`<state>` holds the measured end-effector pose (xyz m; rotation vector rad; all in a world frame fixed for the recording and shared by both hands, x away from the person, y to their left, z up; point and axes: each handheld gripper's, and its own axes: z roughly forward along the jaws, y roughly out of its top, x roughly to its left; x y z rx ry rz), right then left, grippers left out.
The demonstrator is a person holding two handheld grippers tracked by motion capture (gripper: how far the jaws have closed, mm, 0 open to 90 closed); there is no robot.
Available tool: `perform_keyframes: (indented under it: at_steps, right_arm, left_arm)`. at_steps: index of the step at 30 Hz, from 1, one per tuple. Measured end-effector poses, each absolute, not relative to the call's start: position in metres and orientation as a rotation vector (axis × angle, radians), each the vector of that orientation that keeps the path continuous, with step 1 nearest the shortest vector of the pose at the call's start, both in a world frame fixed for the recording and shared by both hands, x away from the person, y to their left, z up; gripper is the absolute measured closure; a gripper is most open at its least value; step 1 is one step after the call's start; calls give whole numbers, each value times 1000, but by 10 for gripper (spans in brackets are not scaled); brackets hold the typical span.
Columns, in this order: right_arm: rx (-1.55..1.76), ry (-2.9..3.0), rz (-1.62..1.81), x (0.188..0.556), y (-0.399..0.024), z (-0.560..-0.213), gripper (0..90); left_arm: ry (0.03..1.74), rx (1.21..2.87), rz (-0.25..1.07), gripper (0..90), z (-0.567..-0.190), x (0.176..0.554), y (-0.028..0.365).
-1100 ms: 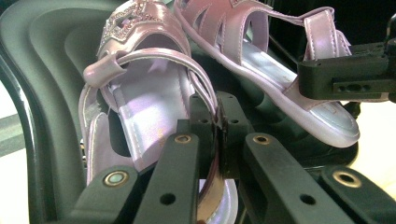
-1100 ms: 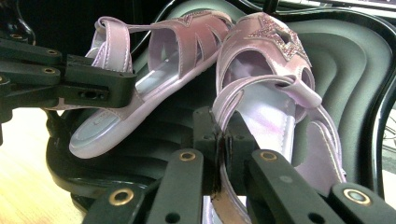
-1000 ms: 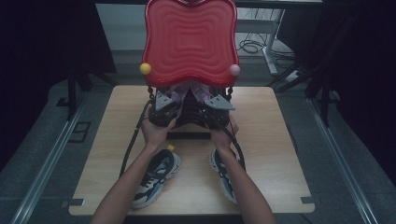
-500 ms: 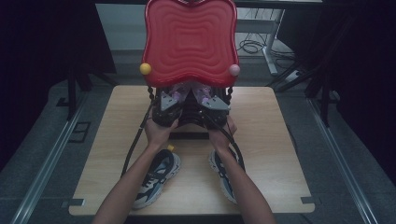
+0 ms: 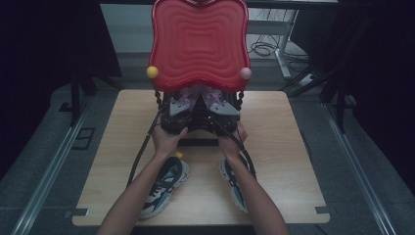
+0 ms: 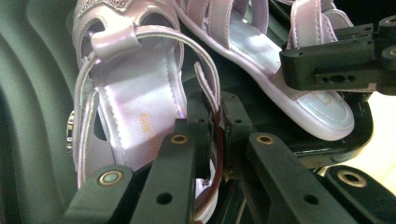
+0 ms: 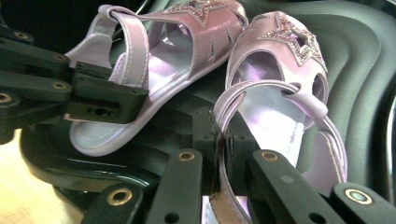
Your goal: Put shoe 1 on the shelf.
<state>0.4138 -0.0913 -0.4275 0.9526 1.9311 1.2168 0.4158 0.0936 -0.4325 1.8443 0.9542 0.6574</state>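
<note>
My left gripper [image 6: 219, 140] clamps one pink sandal's [image 6: 135, 93] strap; my right gripper [image 7: 222, 154] clamps the other sandal's [image 7: 280, 98] strap, above the table [image 5: 274, 127].

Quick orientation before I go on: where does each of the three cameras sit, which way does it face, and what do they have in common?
High view: above the person's side, looking forward and down on the table; both forearms, hands, the red tray and two sneakers.
Left gripper view: rides the left gripper, looking along its jaws, shut on a pink sandal; the other gripper at upper right.
Right gripper view: rides the right gripper, jaws shut on the other sandal.
Shared: both gripper views show both sandals.
</note>
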Motion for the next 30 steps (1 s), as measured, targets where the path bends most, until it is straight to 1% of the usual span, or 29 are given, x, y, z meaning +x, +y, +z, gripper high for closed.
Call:
perform_keyframes:
  at_steps: [8, 13, 14, 16, 18, 21, 24, 30]
  right_arm:
    - [940, 1921, 1168, 417, -85, -430, 858]
    - [930, 1927, 1156, 417, -84, -432, 844]
    - [932, 1929, 1157, 417, -84, -432, 836]
    - [937, 1938, 1163, 417, -84, -432, 799]
    - [946, 1958, 1163, 418, -84, -433, 715]
    - [952, 1977, 1172, 418, -84, -434, 641]
    - [972, 1965, 1196, 415, -85, -431, 610]
    - [970, 1968, 1230, 411, -88, -425, 583]
  left_arm:
    - [962, 1846, 637, 842, -433, 417, 94]
    - [959, 1857, 611, 807, -433, 416, 94]
    - [961, 1856, 607, 795, -433, 416, 95]
    - [964, 1851, 592, 741, -432, 415, 96]
    - [969, 1842, 572, 680, -431, 414, 98]
    - [969, 1828, 559, 601, -429, 412, 100]
    - [968, 1821, 547, 542, -427, 411, 101]
    - [962, 1807, 530, 500, -423, 406, 103]
